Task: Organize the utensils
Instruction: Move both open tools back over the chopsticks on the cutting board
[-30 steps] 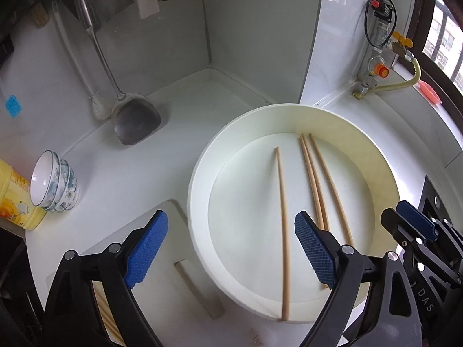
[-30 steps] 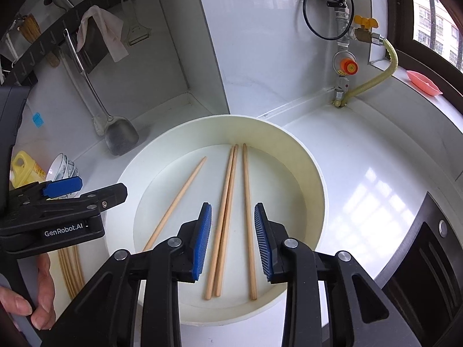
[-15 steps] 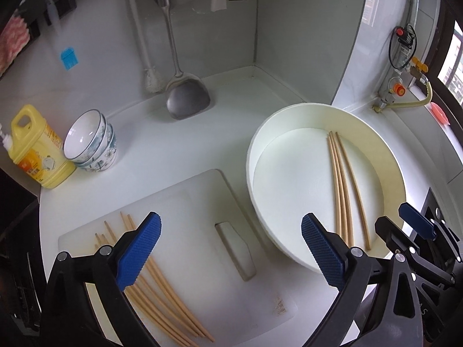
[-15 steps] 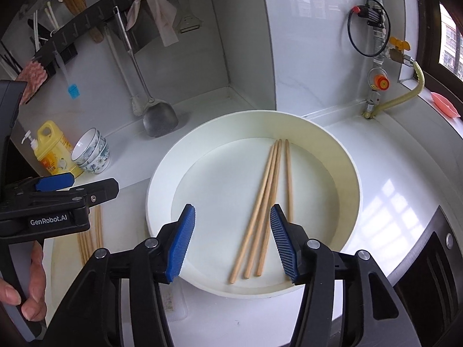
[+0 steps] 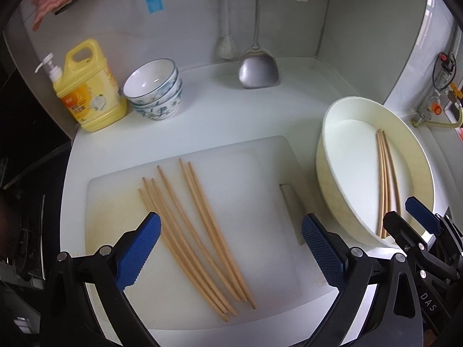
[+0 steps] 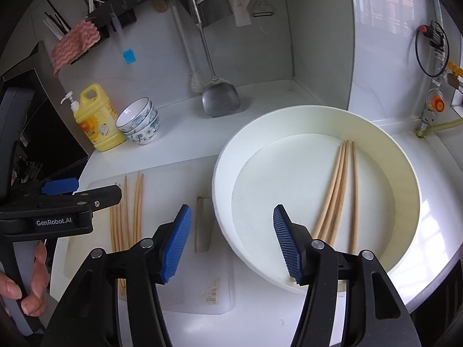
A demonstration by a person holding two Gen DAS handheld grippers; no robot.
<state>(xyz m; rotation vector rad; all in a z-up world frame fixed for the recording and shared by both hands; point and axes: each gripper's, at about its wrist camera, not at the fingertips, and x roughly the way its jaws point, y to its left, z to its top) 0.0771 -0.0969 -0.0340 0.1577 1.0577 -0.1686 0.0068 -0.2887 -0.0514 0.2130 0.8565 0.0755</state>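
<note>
Three chopsticks (image 6: 337, 190) lie in the white basin (image 6: 405, 179); right claw (image 6: 231, 243) has just been widening, empty; left claw (image 5: 231, 248) gapes wide, empty.

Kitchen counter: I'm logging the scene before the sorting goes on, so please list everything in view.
cutting board: one, white, front of counter
chopsticks on board: at least six, tan wood, lying loosely side by side
basin: one, cream, right of the board
chopsticks in basin: three, tan wood, on its floor
bowls: small stack, white with blue-green pattern, behind the board
detergent bottle: one, yellow, left of the bowls
spatula: one, metal, against the back wall
cloth: one, red-white, on the wall rack
left gripper: black, blue pads, just opened wide, empty, over the board
right gripper: same colours, jaws just opening, empty, over the basin's edge
hand: one, on the left gripper's handle
</note>
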